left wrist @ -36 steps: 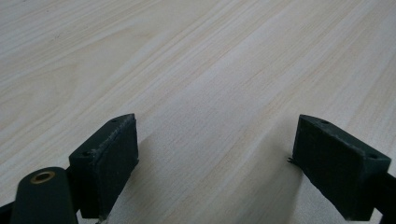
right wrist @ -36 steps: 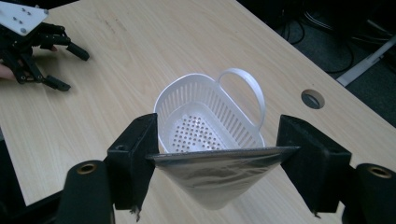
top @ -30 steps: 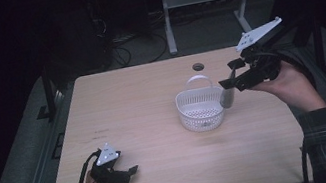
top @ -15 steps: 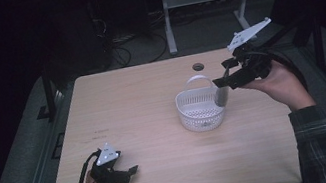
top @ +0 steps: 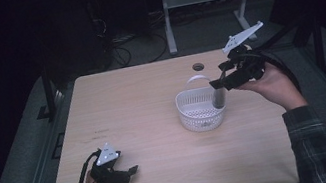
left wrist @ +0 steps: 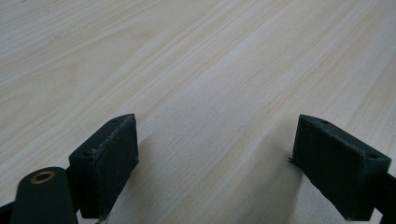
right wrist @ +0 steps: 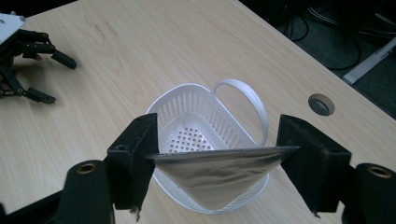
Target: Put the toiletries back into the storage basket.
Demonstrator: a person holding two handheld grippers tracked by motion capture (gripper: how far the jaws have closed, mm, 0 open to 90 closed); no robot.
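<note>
A white perforated basket (top: 195, 120) with a hoop handle stands on the wooden table (top: 142, 100), right of the middle. My right gripper (top: 222, 77) hovers over the basket's right rim, shut on the top edge of a silver foil packet (top: 218, 98). The packet hangs down with its lower end dipping into the basket. In the right gripper view the packet (right wrist: 215, 177) spans the gap between both pads (right wrist: 140, 158), above the basket (right wrist: 187, 93). My left gripper (top: 131, 173) rests open on the table near the front left, nothing between its jaws (left wrist: 215, 163).
A round grey cable hole (top: 198, 66) sits in the table behind the basket. The left gripper (right wrist: 60, 80) lies far off in the right gripper view. Dark floor, cables and a metal stand leg (top: 167, 19) lie beyond the table's far edge.
My right gripper has shifted slightly left and down with the packet, bringing it closer over the basket. The left gripper has not moved.
</note>
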